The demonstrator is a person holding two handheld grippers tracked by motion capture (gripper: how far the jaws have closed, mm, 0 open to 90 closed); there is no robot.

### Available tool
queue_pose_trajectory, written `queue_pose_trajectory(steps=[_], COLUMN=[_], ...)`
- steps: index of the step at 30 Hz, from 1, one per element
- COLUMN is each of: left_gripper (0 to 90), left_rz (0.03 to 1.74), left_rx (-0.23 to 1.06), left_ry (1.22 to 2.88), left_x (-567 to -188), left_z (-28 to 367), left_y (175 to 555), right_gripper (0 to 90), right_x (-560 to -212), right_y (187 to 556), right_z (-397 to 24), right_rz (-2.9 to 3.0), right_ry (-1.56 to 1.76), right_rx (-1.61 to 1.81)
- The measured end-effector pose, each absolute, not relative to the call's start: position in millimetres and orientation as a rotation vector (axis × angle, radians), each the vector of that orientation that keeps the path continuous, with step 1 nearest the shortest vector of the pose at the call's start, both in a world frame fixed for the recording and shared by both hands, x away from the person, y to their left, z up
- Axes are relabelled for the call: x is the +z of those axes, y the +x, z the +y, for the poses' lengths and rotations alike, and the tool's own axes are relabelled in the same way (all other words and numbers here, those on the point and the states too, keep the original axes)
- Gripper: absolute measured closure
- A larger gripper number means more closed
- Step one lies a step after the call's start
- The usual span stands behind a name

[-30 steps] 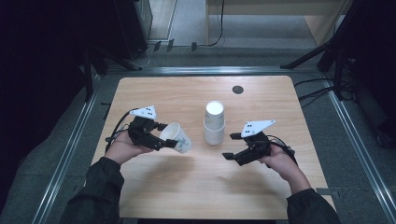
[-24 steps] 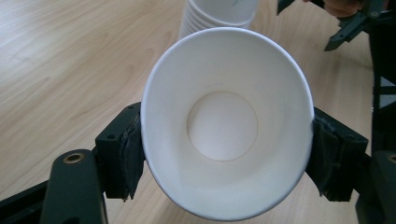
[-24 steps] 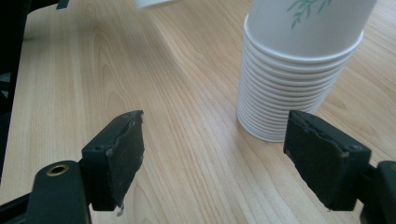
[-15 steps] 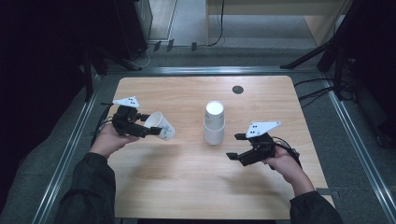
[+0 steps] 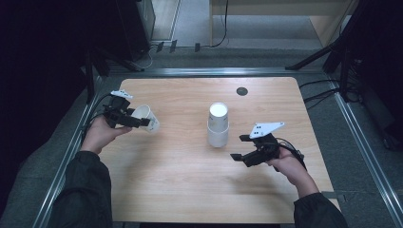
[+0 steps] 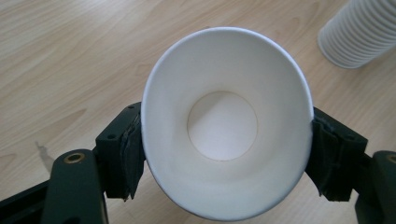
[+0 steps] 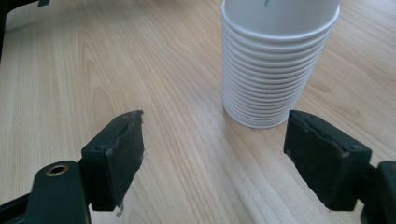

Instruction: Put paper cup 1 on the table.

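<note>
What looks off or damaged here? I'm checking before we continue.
Only the paper cup in the left gripper: the jaws squeeze its rim into an oval. The cup stack stands upright on the table; no spills.

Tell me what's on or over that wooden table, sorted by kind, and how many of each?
Hand-held grippers: 2, the left gripper and the right gripper
Single paper cup: 1, clamped in the left one
Stack of upside-down paper cups: 1, too many nested to count
Dark round disc in the tabletop: 1
Total: 5
</note>
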State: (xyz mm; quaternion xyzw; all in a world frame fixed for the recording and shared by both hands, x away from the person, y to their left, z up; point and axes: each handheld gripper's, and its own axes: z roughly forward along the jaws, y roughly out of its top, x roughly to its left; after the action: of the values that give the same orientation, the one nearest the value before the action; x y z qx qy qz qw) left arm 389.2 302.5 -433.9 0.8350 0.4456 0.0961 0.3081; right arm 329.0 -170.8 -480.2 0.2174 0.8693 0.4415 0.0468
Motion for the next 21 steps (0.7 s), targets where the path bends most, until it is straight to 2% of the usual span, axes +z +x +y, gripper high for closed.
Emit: queue_pose_trajectory(steps=[7,21], left_gripper=[24.5,23.8], left_rz=[1.305,1.338], left_rx=[0.323,0.41], left_ry=[2.232,2.355], left_x=[-443,-464], left_z=[305,287], left_y=[401,411], right_gripper=[20.4,20.2], right_x=[-481,-485], right_y=[328,323], right_z=[-171,-173], right_rz=[2.655,2.666], right_ry=[0.657,0.671], right_rx=[1.337,1.319])
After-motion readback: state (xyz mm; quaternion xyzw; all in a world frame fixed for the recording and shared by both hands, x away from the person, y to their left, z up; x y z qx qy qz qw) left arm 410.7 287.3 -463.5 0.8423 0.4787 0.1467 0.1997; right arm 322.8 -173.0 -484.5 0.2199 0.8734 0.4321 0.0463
